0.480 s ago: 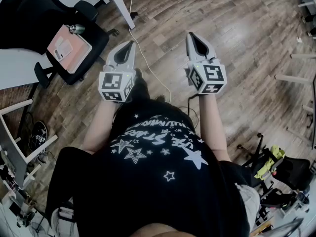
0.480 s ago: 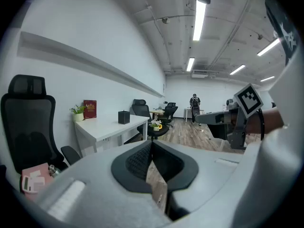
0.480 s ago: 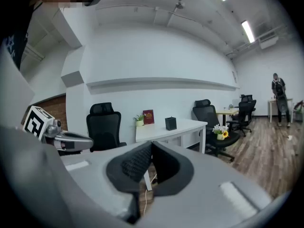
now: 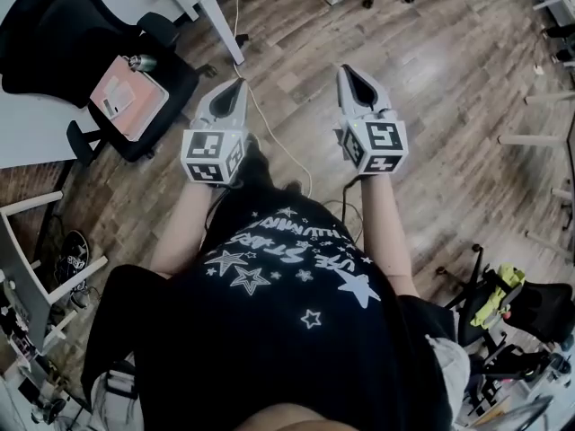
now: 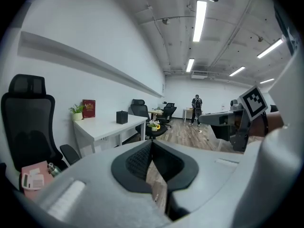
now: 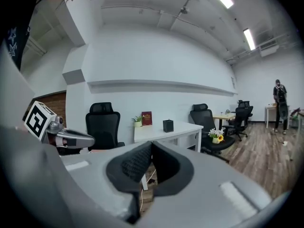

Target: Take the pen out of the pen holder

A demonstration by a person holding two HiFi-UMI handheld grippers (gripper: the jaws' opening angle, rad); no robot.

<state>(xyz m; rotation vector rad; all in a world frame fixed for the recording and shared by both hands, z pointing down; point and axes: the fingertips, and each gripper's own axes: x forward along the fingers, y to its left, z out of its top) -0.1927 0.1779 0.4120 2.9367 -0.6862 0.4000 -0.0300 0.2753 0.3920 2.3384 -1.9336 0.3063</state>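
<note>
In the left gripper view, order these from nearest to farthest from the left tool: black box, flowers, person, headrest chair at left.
1. Chair, close at left.
2. Box, on the desk.
3. Flowers, just past the desk.
4. Person, far back, centre.

Matt grey plastic clad the left gripper (image 4: 240,82) and right gripper (image 4: 346,68) above a dull-sheened brown wood-plank floor (image 4: 449,79), near a smooth white desk top (image 6: 166,128).

Black star-print tee (image 4: 296,330); grey L gripper (image 4: 238,85), R gripper (image 4: 347,70).
</note>
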